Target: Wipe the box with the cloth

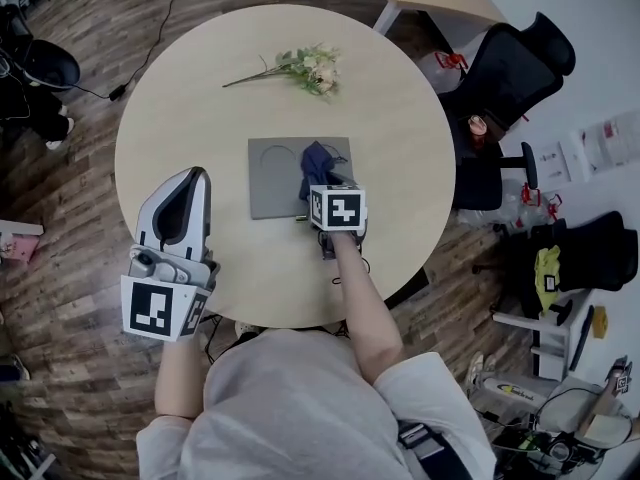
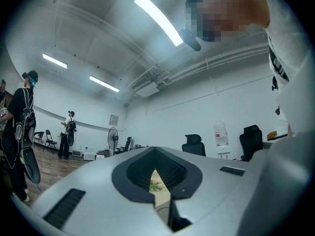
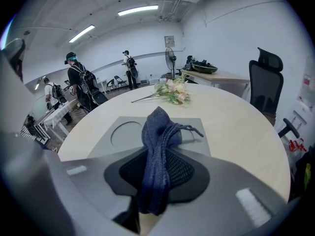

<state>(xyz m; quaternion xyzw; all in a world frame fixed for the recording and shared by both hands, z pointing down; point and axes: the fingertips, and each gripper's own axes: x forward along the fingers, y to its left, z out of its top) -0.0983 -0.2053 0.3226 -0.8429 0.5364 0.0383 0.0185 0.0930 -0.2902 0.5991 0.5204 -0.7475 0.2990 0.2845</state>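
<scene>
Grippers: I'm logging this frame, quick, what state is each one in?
Left gripper: shut, holding nothing.
Right gripper: shut on the cloth.

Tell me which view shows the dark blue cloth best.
The right gripper view: the dark blue cloth fills its centre, clamped by the right gripper. The head view shows it small; the left gripper view misses it.

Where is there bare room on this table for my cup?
Bare tabletop lies right and left of the flat grey box, out to the pale round table's rim. Crowded: the box, where the right tool holds the dark blue cloth, and the flower sprig beyond.
</scene>
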